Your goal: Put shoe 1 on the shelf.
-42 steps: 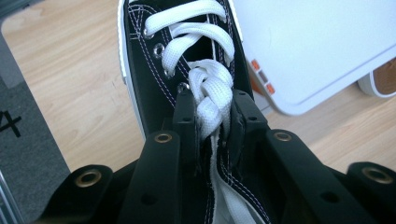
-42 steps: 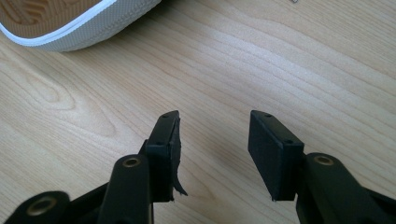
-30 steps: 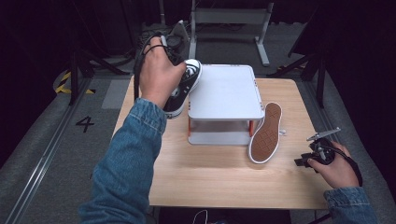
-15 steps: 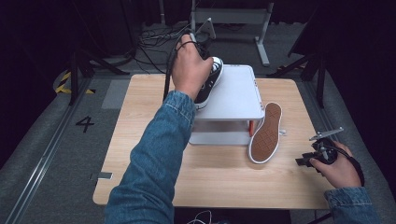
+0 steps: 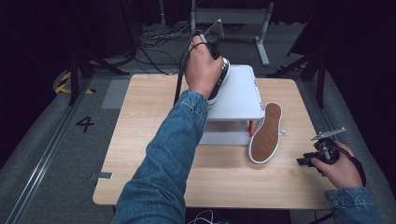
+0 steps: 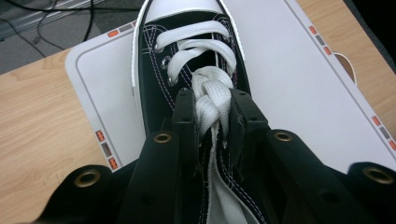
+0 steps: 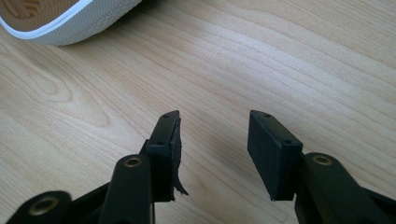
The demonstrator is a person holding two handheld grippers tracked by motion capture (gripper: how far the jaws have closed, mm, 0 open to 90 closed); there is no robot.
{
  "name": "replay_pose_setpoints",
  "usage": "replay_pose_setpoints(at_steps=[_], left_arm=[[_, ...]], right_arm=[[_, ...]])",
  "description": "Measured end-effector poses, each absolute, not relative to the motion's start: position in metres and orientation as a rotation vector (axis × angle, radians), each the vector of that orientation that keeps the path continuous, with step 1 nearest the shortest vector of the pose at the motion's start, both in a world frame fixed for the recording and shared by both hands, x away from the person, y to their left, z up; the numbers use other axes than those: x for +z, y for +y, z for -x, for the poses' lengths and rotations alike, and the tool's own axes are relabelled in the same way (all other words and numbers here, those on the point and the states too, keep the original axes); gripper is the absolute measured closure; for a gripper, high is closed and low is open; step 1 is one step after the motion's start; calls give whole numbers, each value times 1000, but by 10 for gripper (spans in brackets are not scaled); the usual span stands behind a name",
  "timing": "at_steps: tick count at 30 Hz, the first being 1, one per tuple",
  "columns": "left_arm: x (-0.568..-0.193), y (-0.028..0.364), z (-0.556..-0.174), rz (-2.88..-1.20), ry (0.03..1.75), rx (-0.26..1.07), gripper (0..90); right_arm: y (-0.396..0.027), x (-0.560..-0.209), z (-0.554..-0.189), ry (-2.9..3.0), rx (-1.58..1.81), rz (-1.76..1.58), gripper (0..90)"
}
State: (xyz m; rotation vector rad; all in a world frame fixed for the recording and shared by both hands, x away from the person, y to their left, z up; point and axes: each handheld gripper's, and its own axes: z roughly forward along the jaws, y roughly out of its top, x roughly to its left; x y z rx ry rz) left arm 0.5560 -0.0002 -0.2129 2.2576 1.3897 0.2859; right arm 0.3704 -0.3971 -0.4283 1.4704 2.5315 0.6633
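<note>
A black canvas sneaker (image 6: 187, 60) with white laces and a white toe cap is held over the left part of the white shelf's top (image 6: 289, 79). My left gripper (image 6: 211, 100) is shut on the sneaker's tongue and laces. From above, the hand covers most of that sneaker (image 5: 219, 81) at the white shelf (image 5: 240, 91). A second sneaker (image 5: 265, 135) leans on its side against the shelf's right front, tan sole facing out. My right gripper (image 7: 212, 140) stands open over bare wood at the table's right front, its hand (image 5: 338, 163) near the edge.
The wooden table (image 5: 140, 121) has free room at its left and front. Part of the second sneaker's sole (image 7: 56, 18) lies beyond the right gripper. Cables and metal stand legs (image 5: 229, 18) crowd the dark floor behind the table.
My left hand has carried the black sneaker rightward from the table's back left to over the white shelf's top and slightly lower. The right hand has stayed still.
</note>
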Motion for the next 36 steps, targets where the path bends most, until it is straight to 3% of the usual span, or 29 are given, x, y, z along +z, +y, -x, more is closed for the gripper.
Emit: replay_pose_setpoints(at_steps=[8, 14, 27, 32, 36], left_arm=[[-219, 0, -560, -2270, 1442, 394, 745], [-222, 3, -559, -2249, 1435, 269, 733], [-228, 12, -556, -2193, 1416, 133, 725], [-221, 10, -550, -2243, 1381, 198, 561], [-210, 12, -542, -2276, 1318, 237, 498]], right_arm=[[-398, -430, -371, 2538, 666, -1471, 551], [-396, -431, -373, 2541, 663, -1468, 548], [-391, -431, -374, 2555, 653, -1449, 541], [-392, -431, -374, 2550, 659, -1457, 535], [-391, -431, -374, 2550, 646, -1456, 533]])
